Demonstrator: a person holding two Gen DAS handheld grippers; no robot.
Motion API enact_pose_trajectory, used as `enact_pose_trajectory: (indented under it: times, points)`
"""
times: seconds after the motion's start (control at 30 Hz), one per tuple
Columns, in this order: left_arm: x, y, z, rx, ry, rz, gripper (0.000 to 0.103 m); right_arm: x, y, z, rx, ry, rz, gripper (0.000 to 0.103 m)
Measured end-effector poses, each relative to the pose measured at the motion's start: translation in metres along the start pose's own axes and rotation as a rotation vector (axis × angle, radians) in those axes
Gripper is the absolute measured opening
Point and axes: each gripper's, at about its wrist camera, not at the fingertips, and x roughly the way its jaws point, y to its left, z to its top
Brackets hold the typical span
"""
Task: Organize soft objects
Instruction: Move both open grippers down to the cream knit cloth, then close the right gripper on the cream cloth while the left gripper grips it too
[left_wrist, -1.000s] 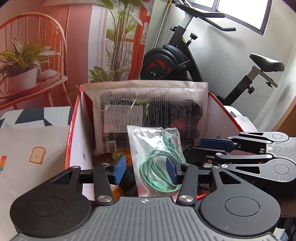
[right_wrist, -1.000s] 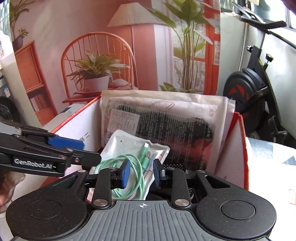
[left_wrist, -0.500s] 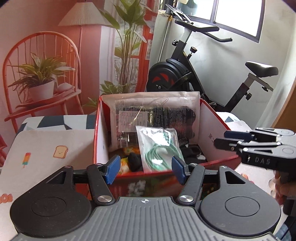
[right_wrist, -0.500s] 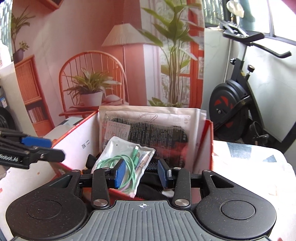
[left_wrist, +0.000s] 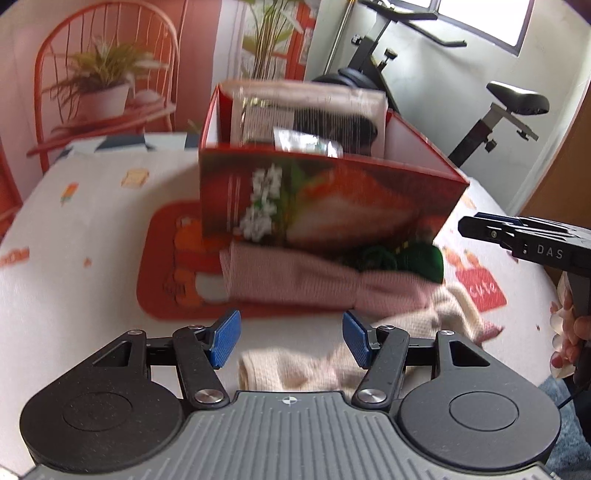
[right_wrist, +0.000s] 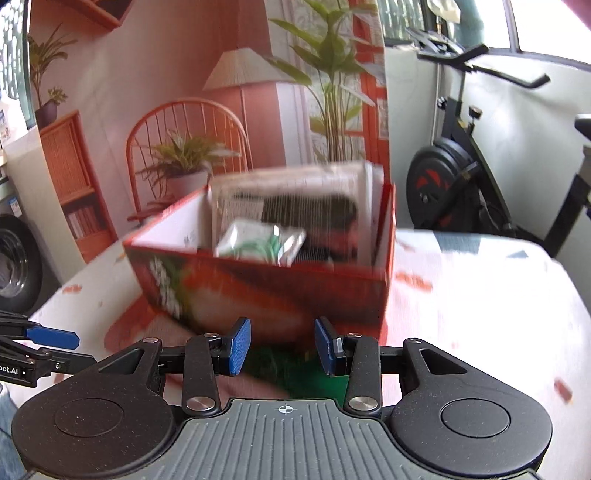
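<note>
A red cardboard box (left_wrist: 325, 199) stands on the table with a large printed packet (left_wrist: 306, 107) and a clear packet of green cable (right_wrist: 262, 243) upright inside it. In front of the box lie a pink cloth (left_wrist: 295, 280), a dark green soft item (left_wrist: 417, 258) and a cream cloth (left_wrist: 295, 369). My left gripper (left_wrist: 290, 339) hangs open over the cream cloth and holds nothing. My right gripper (right_wrist: 282, 345) is open above the green item (right_wrist: 295, 369), its pads clear of it. From the right wrist view the box (right_wrist: 277, 295) is just ahead.
An orange cartoon mat (left_wrist: 170, 258) lies under the box on the white patterned tablecloth (left_wrist: 92, 240). An exercise bike (right_wrist: 454, 177) stands behind the table on the right. A hand (left_wrist: 569, 339) grips the right tool's handle. The backdrop shows a chair and plants.
Both grippers have drawn back out of the box toward the table's near side, and their jaws stand wider. The cable packet stays in the box. The cloths in front have come into view.
</note>
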Motion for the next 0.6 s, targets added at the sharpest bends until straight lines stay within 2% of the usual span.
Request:
enact_pose_trajectory:
  times: [0.2,0.37,0.6]
  points:
    - [0.016,0.008,-0.028,-0.070,0.071,0.002,0.064,-0.001,0.001,-0.049,0.066,0.070,-0.035,0.036]
    - [0.024,0.016,-0.038,-0.107,0.085,0.014,0.064,0.005,0.001,-0.077,0.103,0.115,-0.053,0.036]
    - [0.032,0.017,-0.051,-0.131,0.102,-0.003,0.052,0.010,-0.005,-0.095,0.123,0.120,-0.034,0.036]
